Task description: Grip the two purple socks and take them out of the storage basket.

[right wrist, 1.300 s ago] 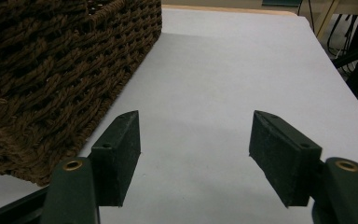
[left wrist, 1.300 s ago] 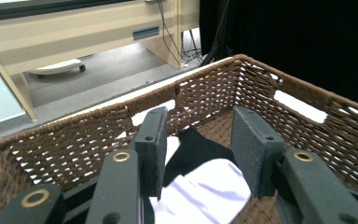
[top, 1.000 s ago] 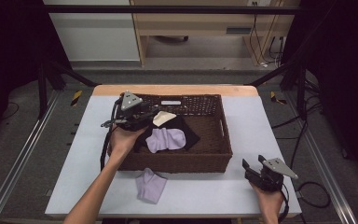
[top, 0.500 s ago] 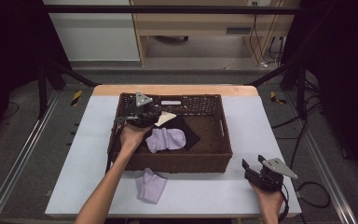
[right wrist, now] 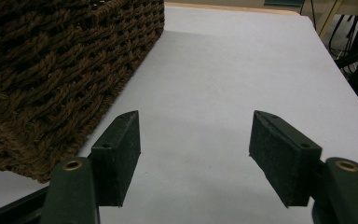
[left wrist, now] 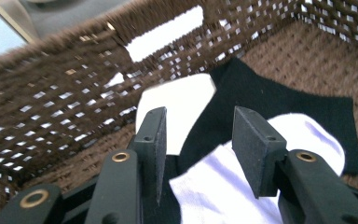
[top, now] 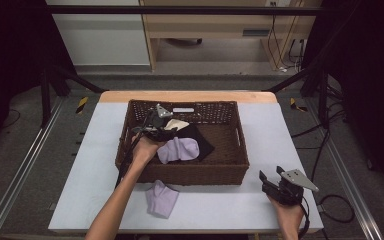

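A brown wicker basket sits mid-table. Inside it lie a lavender sock, a black cloth and a cream piece. My left gripper is down inside the basket at its left side, open and holding nothing. In the left gripper view its jaws hover just over the lavender sock, with the cream piece and the black cloth ahead. A second lavender sock lies on the table in front of the basket. My right gripper rests open at the front right.
The right gripper view has the basket's outer wall at its left and bare white tabletop ahead of my open right gripper. The basket's woven wall stands close on the left of my left gripper. Cables trail on the floor to the right.
My left gripper has moved right and down into the basket, closer to the lavender sock. The right gripper has stayed still.
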Motion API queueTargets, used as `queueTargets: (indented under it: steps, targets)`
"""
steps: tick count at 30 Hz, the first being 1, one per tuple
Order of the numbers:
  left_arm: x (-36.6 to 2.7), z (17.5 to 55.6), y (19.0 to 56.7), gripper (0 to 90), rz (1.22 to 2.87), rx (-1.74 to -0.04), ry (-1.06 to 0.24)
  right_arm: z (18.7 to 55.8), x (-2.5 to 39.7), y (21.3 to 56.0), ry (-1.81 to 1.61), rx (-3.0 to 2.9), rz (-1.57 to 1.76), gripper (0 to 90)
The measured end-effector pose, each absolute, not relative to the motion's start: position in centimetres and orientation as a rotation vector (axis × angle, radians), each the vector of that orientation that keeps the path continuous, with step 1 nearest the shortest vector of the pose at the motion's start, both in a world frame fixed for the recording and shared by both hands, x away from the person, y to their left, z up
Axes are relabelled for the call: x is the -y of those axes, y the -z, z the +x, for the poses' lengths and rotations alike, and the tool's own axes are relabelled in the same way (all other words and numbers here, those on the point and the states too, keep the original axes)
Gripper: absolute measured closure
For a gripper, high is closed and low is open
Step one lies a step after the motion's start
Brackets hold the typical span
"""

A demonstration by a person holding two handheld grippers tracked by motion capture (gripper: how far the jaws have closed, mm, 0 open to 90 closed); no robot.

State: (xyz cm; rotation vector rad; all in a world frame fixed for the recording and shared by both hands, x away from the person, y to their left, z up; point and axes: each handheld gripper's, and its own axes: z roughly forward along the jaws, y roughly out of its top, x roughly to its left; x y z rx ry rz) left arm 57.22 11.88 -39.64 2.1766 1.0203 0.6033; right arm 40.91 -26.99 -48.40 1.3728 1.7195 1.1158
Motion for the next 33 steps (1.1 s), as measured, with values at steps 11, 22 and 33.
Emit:
queueTargets:
  steps: [11, 22, 33]
  targets:
    - [-10.6, 57.3, 41.1, 51.6, 2.378, -0.979, -0.615, 40.9, 26.9, 48.4, -1.117, -1.724, 1.369, 33.3]
    - [-11.0, 58.4, 41.8, 49.1, 2.414, -1.107, -0.558, 40.9, 26.9, 48.4, -1.117, -1.730, 1.367, 32.0]
    - [-11.1, 59.7, 42.6, 56.2, 2.483, -1.174, -0.465, 40.9, 27.0, 48.4, -1.124, -1.735, 1.366, 31.4]
